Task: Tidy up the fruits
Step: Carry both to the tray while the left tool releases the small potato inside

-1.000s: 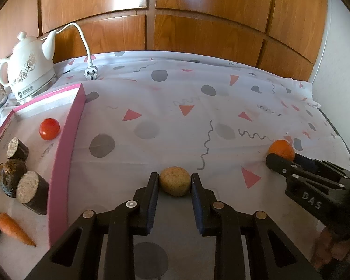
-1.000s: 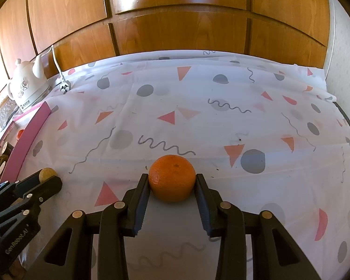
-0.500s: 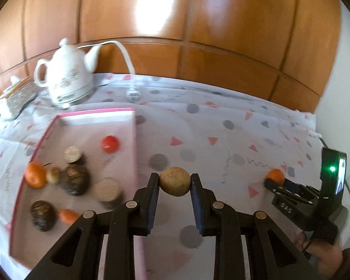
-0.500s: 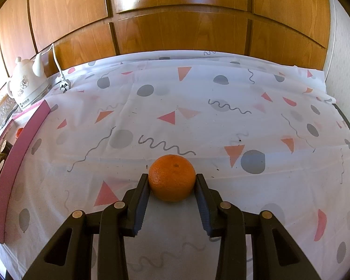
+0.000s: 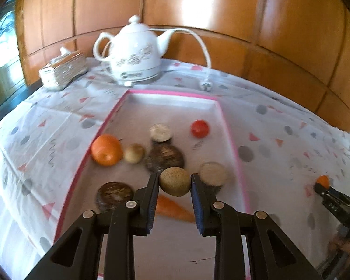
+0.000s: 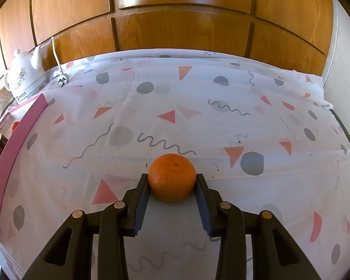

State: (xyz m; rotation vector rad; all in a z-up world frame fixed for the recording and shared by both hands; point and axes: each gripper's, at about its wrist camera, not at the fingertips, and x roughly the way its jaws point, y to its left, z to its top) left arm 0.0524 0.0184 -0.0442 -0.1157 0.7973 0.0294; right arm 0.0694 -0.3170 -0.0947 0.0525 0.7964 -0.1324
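the left gripper [image 5: 174,184] clamps a round tan fruit [image 5: 175,181] above the pink-rimmed white tray [image 5: 231,140]; the right gripper [image 6: 172,182] clamps a round orange tangerine [image 6: 172,176] on the patterned white tablecloth [image 6: 198,98].

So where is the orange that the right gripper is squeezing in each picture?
Left wrist view: the held orange is tiny at the far right edge, at the tip of the right gripper.
Right wrist view: the same orange sits low in the center, between the fingers.
Shared landmark: the white teapot by the wooden wall.
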